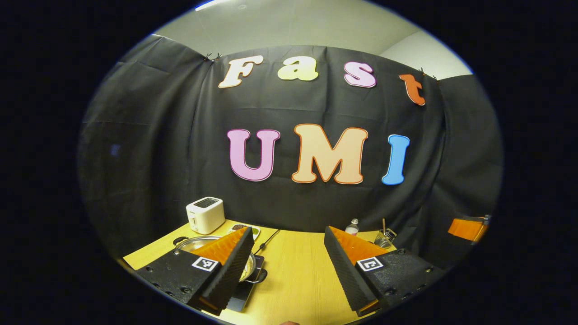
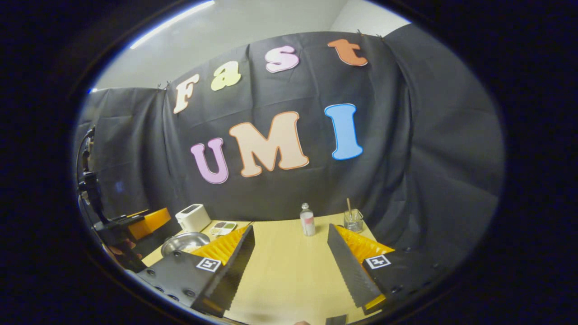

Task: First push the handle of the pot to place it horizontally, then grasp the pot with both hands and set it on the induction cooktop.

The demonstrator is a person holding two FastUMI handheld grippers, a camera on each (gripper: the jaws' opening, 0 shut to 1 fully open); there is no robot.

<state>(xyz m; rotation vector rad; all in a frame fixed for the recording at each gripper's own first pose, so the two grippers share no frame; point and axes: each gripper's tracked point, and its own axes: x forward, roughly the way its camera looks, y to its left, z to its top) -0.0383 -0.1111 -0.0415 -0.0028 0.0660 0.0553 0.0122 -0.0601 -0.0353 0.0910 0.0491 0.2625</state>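
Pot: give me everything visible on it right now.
The pot is shiny metal with a glass-looking lid and dark loop handles at its sides. It sits upright on a flat black cooktop at the table's left, before the white toaster. The left claw is open above it, one finger hiding part of it; contact can't be told.
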